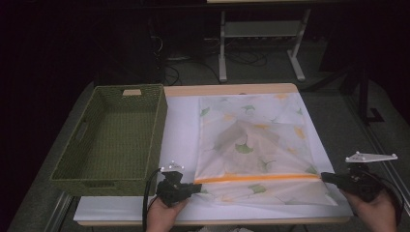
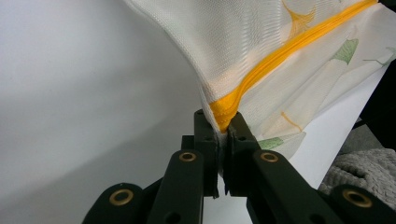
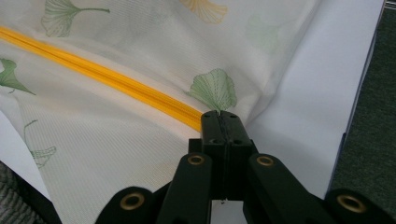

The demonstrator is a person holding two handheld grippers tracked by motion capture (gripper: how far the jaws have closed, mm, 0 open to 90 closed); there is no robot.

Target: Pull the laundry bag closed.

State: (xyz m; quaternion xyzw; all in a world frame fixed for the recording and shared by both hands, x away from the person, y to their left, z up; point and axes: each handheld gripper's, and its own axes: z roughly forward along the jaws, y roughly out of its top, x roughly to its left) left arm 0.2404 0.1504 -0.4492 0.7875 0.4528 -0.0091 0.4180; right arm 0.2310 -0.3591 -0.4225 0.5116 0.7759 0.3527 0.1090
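From above, I am holding my left gripper [image 1: 186, 187] at the near left end of the orange zipper [image 1: 256, 178] that is running across the mesh laundry bag [image 1: 251, 145], and my right gripper [image 1: 336, 179] at the zipper's far right end; the bag is lying flat on the white sheet [image 1: 181, 140] covering the table [image 1: 217, 90], with the zipper near the edge closest to me, and the green woven basket [image 1: 113, 137] is sitting just beside the bag on the left; along my left gripper, the jaws are pinching together on the bunched end of the zipper [image 2: 233, 100], lifting the bag [image 2: 224, 42] up off the white sheet [image 2: 84, 84]; along my right gripper, the jaws are pressing tight against each other right at the other end of the zipper [image 3: 116, 84], clamping the edge of the bag [image 3: 140, 42] beside a green leaf print [image 3: 214, 89], while the white sheet [image 3: 317, 93] is showing beyond the fabric
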